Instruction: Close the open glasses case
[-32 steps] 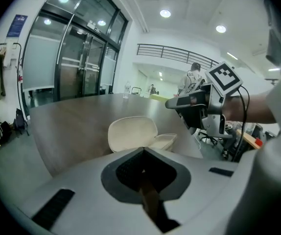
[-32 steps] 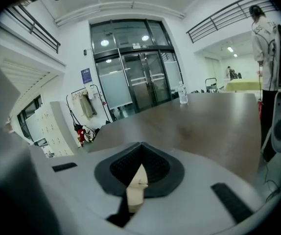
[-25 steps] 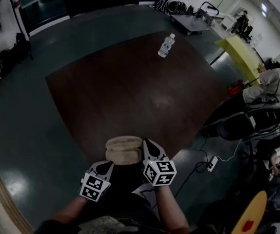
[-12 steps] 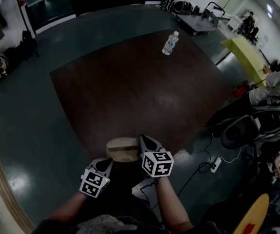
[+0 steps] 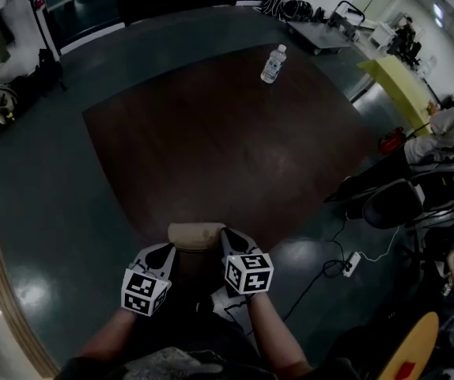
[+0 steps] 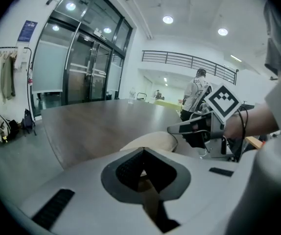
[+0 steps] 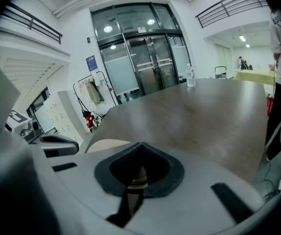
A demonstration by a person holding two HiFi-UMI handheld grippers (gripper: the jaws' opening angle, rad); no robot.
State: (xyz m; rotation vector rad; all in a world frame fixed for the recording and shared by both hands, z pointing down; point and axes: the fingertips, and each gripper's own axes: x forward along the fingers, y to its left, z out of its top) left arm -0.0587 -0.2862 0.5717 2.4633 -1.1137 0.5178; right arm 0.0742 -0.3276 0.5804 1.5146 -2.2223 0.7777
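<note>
The beige glasses case point(image 5: 198, 235) lies at the near edge of the dark wooden table point(image 5: 211, 133), showing as one low rounded shape with its lid down. My left gripper point(image 5: 166, 253) sits just off the case's left end, jaws shut and empty. Close by the case's right end is my right gripper point(image 5: 229, 239), also shut on nothing. In the left gripper view the case point(image 6: 148, 142) lies just beyond the closed jaws point(image 6: 143, 153), with the right gripper point(image 6: 179, 129) across it. The right gripper view has the case point(image 7: 104, 145) left of its closed jaws point(image 7: 139, 151).
A clear water bottle point(image 5: 272, 63) stands at the table's far edge. Office chairs point(image 5: 397, 200) and seated people point(image 5: 448, 129) are to the right of the table. A power strip point(image 5: 352, 264) and cable lie on the floor at the near right.
One second ago the case lay open in two halves; now it shows as a single closed shape. Both grippers have drawn slightly back toward me, beside its ends.
</note>
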